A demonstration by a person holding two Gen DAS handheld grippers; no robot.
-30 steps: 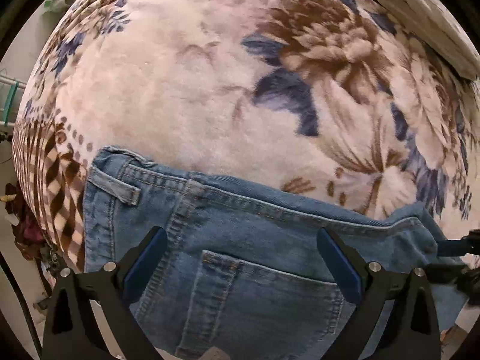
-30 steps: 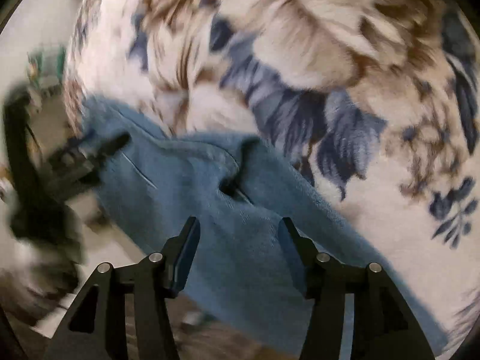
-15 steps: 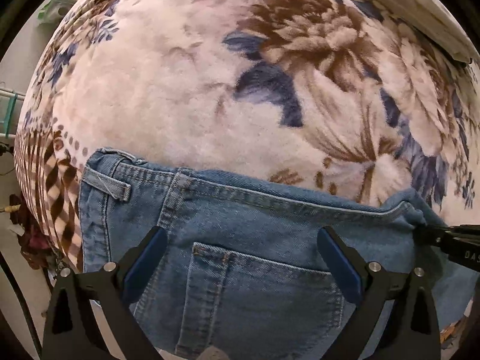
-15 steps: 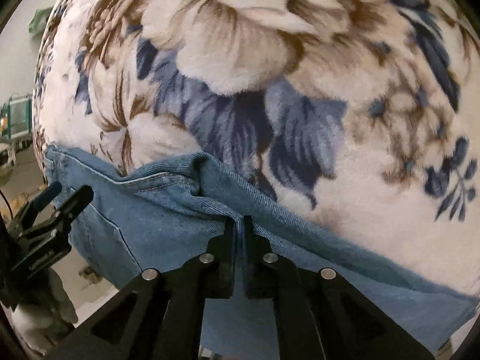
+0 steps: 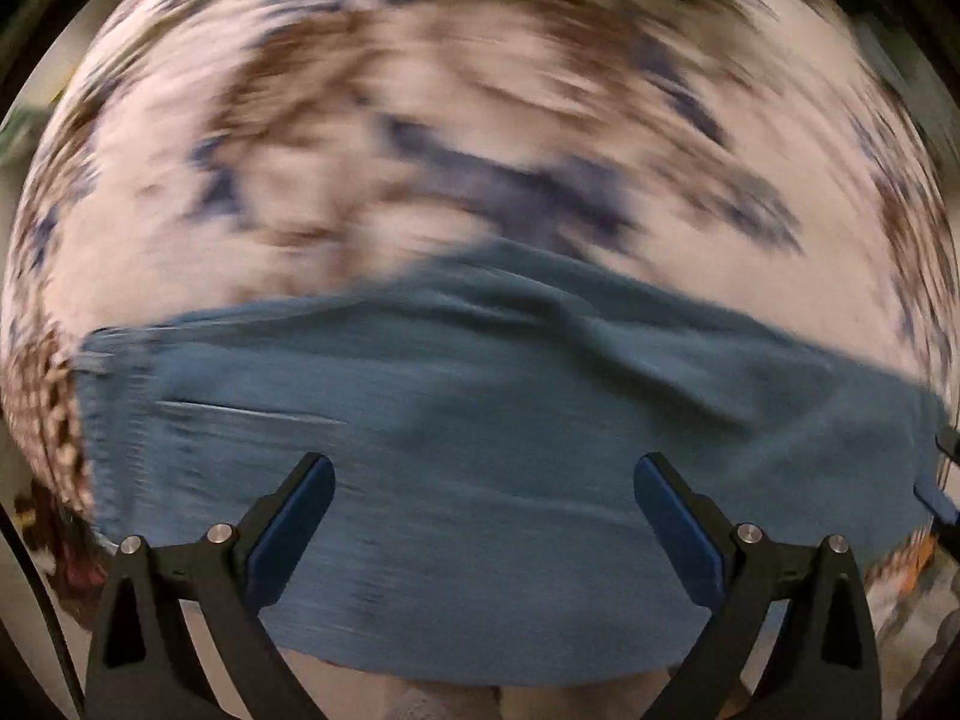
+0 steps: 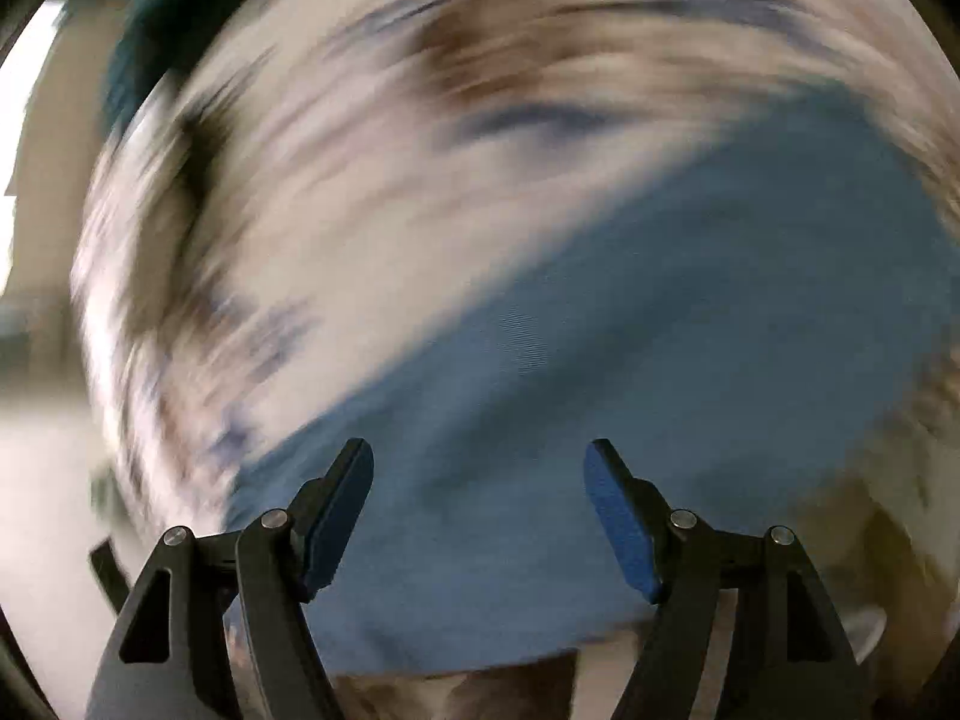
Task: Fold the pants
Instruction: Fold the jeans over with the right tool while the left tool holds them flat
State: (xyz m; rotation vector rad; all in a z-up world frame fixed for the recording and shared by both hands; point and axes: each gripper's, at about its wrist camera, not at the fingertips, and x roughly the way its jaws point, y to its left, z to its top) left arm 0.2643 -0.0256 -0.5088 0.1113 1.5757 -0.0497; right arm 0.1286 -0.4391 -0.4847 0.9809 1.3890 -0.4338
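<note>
- Both pics are very blurry, so small bits can't be made out.
- Left gripper (image 5: 483,483): low in the frame, pointing fwd over the jeans (image 5: 480,420). Its two fingers (image 5: 294,516) are spread wide apart w/ nothing between them.
- Jeans fill the lower half of the left view, lying on the flowery blanket (image 5: 420,120), which fills the top half.
- Right gripper (image 6: 480,489): also low in the frame, fingers (image 6: 618,516) spread apart, holding nothing.
- In the right view the jeans (image 6: 660,330) run from bottom middle up to the right; blanket (image 6: 360,180) at upper left.
</note>
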